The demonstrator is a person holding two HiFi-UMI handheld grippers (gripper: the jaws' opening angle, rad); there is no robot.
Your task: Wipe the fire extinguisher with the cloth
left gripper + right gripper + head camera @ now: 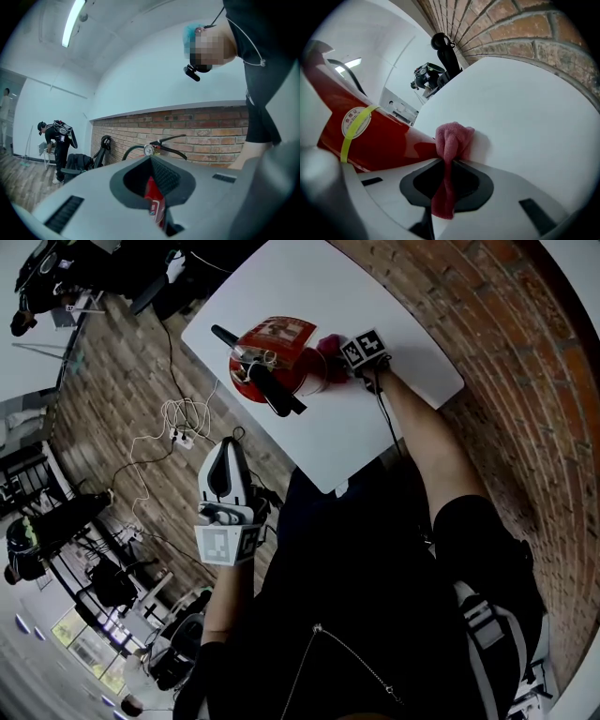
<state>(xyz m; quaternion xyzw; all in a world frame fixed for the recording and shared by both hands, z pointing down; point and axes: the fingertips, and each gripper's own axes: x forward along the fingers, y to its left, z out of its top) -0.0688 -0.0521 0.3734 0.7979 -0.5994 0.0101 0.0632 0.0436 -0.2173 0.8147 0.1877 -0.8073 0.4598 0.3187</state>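
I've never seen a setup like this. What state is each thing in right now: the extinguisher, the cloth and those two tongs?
Fire extinguisher: standing upright on the white table.
Cloth: bunched up, pinched at one end, right beside the extinguisher's red body.
Right tongs: shut on the cloth.
Left tongs: shut, holding nothing, off to the side of the table.

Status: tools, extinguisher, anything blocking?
Right tool shut on cloth, beside fire extinguisher. Left tool shut, empty, off the table. Extinguisher upright. Nothing blocking.
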